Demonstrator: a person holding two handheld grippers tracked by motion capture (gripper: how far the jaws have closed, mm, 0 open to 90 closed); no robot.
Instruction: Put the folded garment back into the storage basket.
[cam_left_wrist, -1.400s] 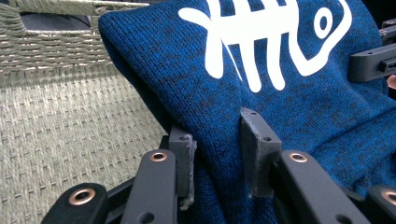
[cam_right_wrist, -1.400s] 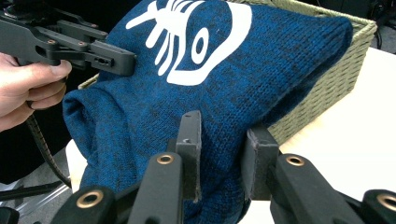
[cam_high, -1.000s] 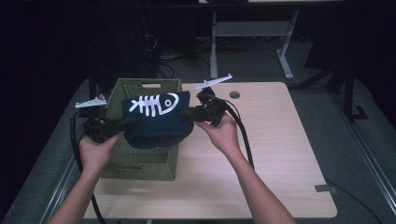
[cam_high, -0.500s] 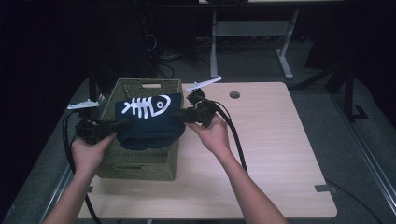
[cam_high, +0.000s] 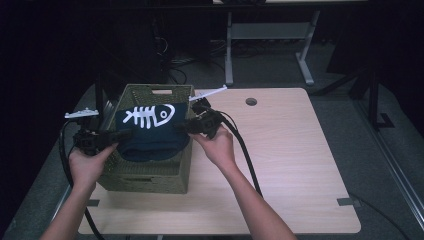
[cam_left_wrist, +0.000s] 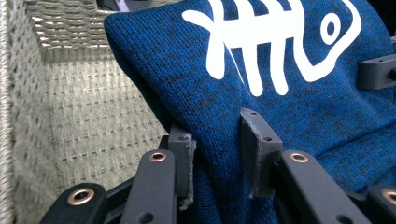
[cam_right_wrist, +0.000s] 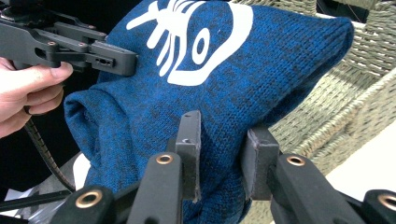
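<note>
Looks like lab or office workroom, dim. Pale wood tabletop (cam_high: 280, 165) with round cable hole (cam_high: 251, 101). Behind it, white metal desk frame (cam_high: 270, 35) on grey carpet floor (cam_high: 350, 100); loose cables (cam_high: 182, 75) on floor.

wooden table (cam_high: 290, 165) carries a woven basket (cam_high: 150, 177).

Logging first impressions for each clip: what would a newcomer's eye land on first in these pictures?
First, the white fish-skeleton print on the dark blue knitted garment, stretched over the olive-green woven basket at the left of the light wooden table. Next, the two black grippers pinching its opposite edges: the left gripper and the right gripper, each shut on a fold of the knit.
</note>
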